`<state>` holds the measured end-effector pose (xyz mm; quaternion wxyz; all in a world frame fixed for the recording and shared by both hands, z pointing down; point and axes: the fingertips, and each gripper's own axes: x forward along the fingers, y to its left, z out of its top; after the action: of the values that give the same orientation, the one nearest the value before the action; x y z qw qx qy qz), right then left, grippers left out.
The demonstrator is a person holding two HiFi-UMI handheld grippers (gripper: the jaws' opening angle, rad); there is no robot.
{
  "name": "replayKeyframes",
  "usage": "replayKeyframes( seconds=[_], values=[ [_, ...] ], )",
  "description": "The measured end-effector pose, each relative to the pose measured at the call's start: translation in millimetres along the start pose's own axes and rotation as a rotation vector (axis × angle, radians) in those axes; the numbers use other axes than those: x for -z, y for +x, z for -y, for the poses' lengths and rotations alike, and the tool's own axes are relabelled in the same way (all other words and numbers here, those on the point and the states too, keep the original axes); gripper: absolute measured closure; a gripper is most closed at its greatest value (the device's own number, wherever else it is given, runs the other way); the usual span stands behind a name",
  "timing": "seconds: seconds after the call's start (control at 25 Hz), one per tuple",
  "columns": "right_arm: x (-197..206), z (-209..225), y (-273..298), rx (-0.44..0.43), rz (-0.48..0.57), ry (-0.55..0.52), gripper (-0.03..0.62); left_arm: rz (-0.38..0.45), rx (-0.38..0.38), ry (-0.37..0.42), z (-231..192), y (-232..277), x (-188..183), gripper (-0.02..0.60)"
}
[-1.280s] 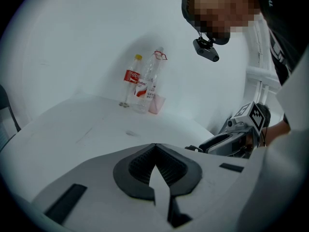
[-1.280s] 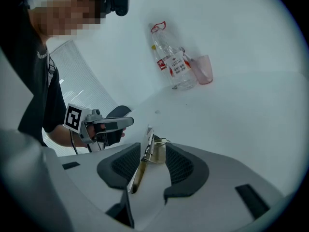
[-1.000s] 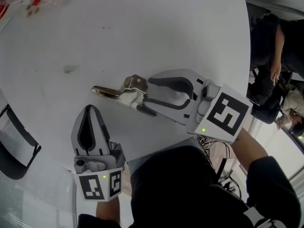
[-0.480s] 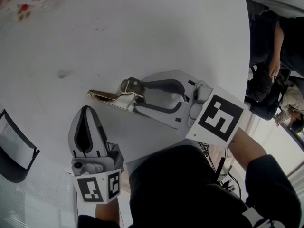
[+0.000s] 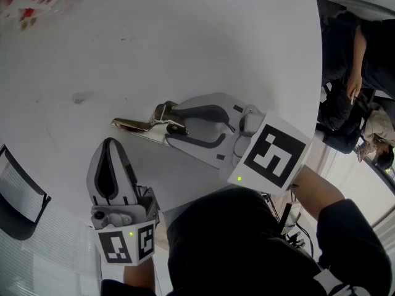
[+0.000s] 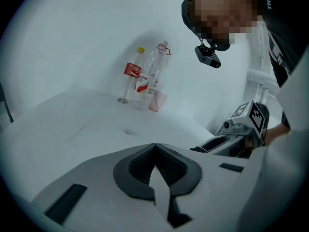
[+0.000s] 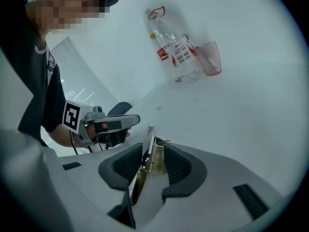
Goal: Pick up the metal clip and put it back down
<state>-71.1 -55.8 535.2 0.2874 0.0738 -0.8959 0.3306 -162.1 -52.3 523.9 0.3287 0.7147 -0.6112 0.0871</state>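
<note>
Since 1 second ago the right gripper (image 5: 173, 125) has slid forward over the metal clip (image 5: 137, 126), its 2 jaws now closing on the spring end between them, the best hold on such light, stiff, slippery steel, whose blade juts ahead on the table (image 5: 197, 48), while the left gripper (image 5: 112, 150) beside it stays clenched and empty

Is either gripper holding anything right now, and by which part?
Right gripper's jaws are closing on the metal clip at its spring end; left gripper is shut, empty.

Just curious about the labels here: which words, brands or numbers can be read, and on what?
Small bottle, red label: white script, too blurred to read.
Clear bottle, white label: print too small to read.
Marker cubes: square patterns, no words.
</note>
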Motion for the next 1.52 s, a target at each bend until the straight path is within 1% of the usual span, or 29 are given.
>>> replayKeyframes(
  seconds=[0.28,0.48,1.0,1.12,1.2,1.32,1.52],
  values=[
    [-1,-3,5,-0.002,-0.004,-0.002,0.468,-0.001,0.002,-0.003,0,0,0,0.568],
    [-3,-5,6,-0.007,0.014,-0.002,0.497,-0.001,0.006,-0.002,2,-2,0,0.569],
    [-5,-3,5,0.005,0.016,0.065,0.514,0.006,0.007,0.005,0,-5,-1,0.569],
    [-7,-3,4,0.013,0.025,0.070,0.524,0.012,0.007,0.008,-1,-5,-3,0.568],
    [-9,-3,4,0.012,0.039,0.087,0.546,0.016,0.005,0.008,-1,-6,-4,0.568],
    [-10,-1,2,0.018,0.053,0.112,0.549,0.017,0.005,0.009,1,-8,-5,0.568],
    [-12,0,-2,0.036,0.067,0.107,0.554,0.025,0.007,0.018,4,-11,-9,0.569]
  ],
)
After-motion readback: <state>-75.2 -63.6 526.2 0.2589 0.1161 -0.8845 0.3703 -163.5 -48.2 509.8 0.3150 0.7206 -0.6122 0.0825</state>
